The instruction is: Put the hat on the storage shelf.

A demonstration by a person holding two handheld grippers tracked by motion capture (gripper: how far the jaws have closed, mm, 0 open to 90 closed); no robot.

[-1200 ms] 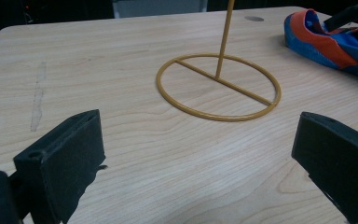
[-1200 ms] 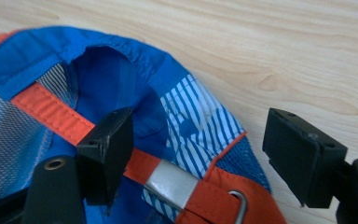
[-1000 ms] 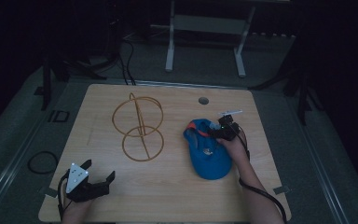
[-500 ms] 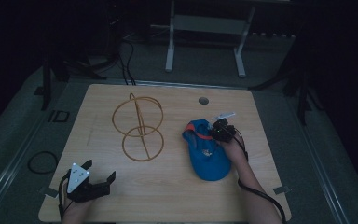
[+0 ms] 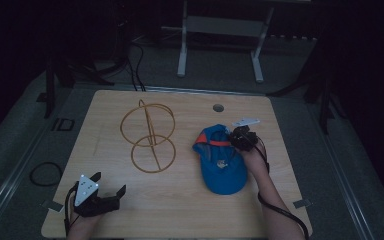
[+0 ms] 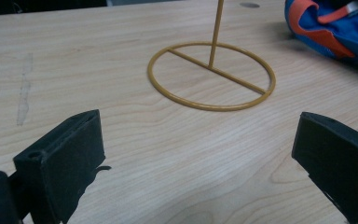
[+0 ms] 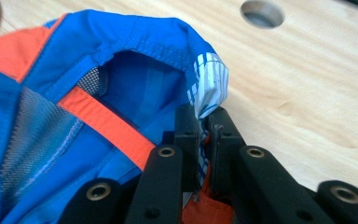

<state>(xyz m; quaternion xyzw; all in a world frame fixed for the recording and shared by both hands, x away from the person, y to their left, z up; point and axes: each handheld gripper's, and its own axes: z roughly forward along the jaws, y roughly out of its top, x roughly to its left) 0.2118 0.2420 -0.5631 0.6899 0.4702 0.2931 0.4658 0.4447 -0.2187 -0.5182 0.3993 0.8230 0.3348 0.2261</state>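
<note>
Closing just then, your right gripper point(image 7: 204, 135) clamped the blue cap point(image 5: 221, 165) by its rim. Your left gripper point(image 5: 106, 192) rested with jaws spread wide, holding nothing, near the wire stand point(image 6: 212, 77).

We saw a yellow wire stand point(image 5: 148, 136) left of the desk's point(image 5: 180, 210) centre and a round hole point(image 5: 218, 107) near its far edge.

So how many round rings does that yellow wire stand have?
2. One ring lies flat on the table as the base of the yellow wire stand, left of the blue cap; the other ring stands upright on the post above it.
</note>
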